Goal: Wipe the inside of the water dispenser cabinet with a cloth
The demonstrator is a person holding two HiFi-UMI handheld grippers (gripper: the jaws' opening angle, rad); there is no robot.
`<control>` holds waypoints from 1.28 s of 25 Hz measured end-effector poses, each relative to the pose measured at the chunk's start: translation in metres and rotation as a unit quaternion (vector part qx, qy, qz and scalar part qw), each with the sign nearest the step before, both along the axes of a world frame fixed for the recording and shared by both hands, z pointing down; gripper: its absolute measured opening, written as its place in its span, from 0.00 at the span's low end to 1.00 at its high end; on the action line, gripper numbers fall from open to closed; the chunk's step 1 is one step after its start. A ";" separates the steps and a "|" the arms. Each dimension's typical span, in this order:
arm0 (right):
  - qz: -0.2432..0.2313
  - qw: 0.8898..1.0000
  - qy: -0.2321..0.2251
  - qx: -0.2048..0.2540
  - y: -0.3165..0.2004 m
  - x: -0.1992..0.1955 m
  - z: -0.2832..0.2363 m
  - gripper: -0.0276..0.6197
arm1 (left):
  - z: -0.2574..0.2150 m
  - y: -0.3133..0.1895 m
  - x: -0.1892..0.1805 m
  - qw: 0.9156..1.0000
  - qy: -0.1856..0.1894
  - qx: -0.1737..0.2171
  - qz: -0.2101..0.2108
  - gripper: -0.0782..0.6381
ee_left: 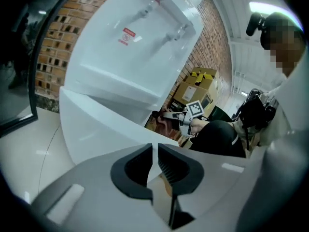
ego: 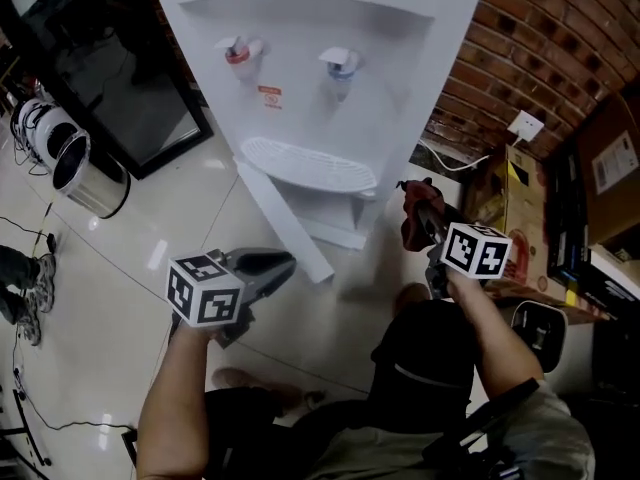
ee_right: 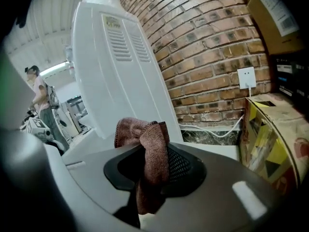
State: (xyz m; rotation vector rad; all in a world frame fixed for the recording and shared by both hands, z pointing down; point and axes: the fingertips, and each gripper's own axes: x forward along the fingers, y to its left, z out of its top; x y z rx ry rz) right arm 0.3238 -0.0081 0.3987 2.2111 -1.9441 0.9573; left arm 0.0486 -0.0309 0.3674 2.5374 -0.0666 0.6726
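Right gripper [ee_right: 152,151] fingers [ee_right: 186,166] clenched on brown cloth [ee_right: 140,129], left gripper [ee_left: 154,151] fingers [ee_left: 171,166] closed, empty, water dispenser [ego: 330,78] ahead

Your tall white plastic water dispenser [ego: 330,98] has one red tap [ego: 238,52] and one blue tap [ego: 340,63], before a reddish-brown brick wall [ego: 545,38] with pale mortar lines. The crumpled terry cloth [ee_right: 147,149] is rust-brown. Your left gripper [ee_left: 154,162] and right gripper [ee_right: 152,161] are grey with black ribbed pads [ee_left: 172,170], their cubes [ego: 205,290] patterned with black-and-white square markers.

place: office workroom | cues: water dispenser [ego: 320,88], brick wall [ego: 560,58], cardboard boxes [ego: 522,208]
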 end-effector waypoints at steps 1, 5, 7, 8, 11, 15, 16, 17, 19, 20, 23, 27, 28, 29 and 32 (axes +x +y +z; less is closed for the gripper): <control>-0.006 1.000 -0.002 0.009 0.001 0.001 -0.007 0.21 | 0.001 -0.001 0.012 1.000 -0.002 0.014 0.002 0.15; -0.037 0.999 -0.002 0.039 0.008 0.000 -0.030 0.21 | 0.004 -0.007 0.060 0.997 -0.008 0.072 0.002 0.11; -0.050 0.998 0.002 0.049 0.012 -0.001 -0.038 0.21 | 0.007 -0.012 0.082 0.996 -0.012 0.091 -0.009 0.11; -0.058 0.997 0.007 0.052 0.013 -0.001 -0.042 0.21 | 0.009 -0.016 0.092 0.995 -0.015 0.099 -0.017 0.11; -0.085 0.994 0.036 0.051 0.022 0.002 -0.047 0.21 | 0.015 -0.029 0.121 0.992 -0.023 0.117 -0.045 0.11; -0.112 0.991 0.069 0.035 0.040 0.011 -0.043 0.21 | 0.031 -0.031 0.147 0.990 -0.068 0.114 -0.042 0.11; -0.117 0.990 0.073 0.032 0.042 0.013 -0.041 0.21 | 0.039 -0.027 0.151 0.988 -0.085 0.122 -0.029 0.11; -0.121 0.990 0.074 0.029 0.044 0.015 -0.039 0.22 | 0.046 -0.022 0.155 0.986 -0.099 0.132 -0.016 0.11; -0.125 0.989 0.069 0.026 0.044 0.016 -0.031 0.22 | 0.055 -0.012 0.162 0.983 -0.112 0.144 -0.001 0.11; -0.128 0.989 0.065 0.026 0.043 0.014 -0.027 0.22 | 0.056 -0.006 0.166 0.983 -0.111 0.144 0.005 0.11; -0.136 0.989 0.060 0.015 0.038 0.011 -0.005 0.22 | 0.050 0.030 0.182 0.984 -0.097 0.143 0.044 0.11; -0.132 0.989 0.061 -0.035 0.032 0.012 0.046 0.22 | 0.043 0.077 0.199 0.977 -0.085 0.169 0.101 0.11; -0.131 0.988 0.061 -0.050 0.031 0.012 0.060 0.22 | 0.043 0.084 0.201 0.976 -0.082 0.171 0.104 0.11; -0.131 0.987 0.061 -0.065 0.029 0.012 0.074 0.22 | 0.044 0.088 0.201 0.976 -0.081 0.173 0.102 0.11; -0.128 0.983 0.063 -0.112 0.026 0.013 0.116 0.22 | 0.047 0.087 0.198 0.978 -0.086 0.172 0.084 0.11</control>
